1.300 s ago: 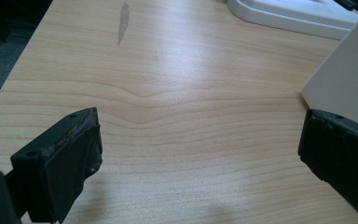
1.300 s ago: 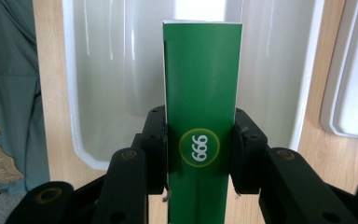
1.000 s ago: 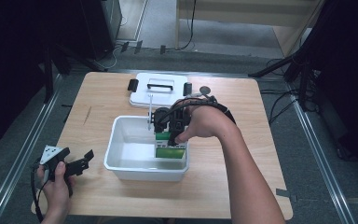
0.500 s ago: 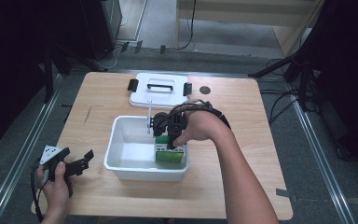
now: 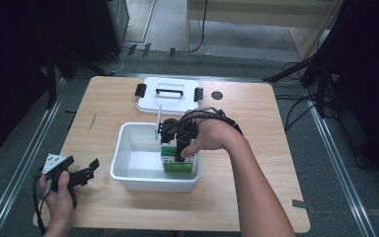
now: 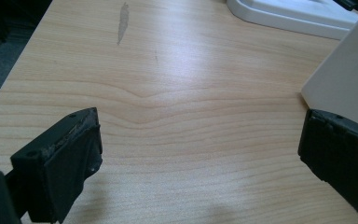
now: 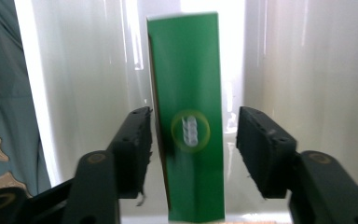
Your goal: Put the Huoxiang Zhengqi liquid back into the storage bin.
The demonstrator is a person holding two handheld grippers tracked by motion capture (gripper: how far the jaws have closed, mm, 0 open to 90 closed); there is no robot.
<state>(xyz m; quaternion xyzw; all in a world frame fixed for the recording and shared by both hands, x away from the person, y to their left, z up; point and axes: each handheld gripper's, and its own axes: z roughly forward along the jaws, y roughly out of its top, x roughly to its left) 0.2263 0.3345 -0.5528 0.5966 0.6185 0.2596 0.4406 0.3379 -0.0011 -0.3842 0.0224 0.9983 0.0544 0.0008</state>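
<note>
Green box (image 7: 189,121) — round pale emblem, unreadable — between parted right gripper (image 7: 193,140) jaws.

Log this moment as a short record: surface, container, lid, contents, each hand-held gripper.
surface: wooden table
container: white bin, open, mid-table
lid: white lid, flat on the table behind the bin
contents: green box, at the bin's right end
right hand-held gripper: inside the bin, jaws open either side of the green box
left hand-held gripper: open, empty, at the table's near-left corner
</note>
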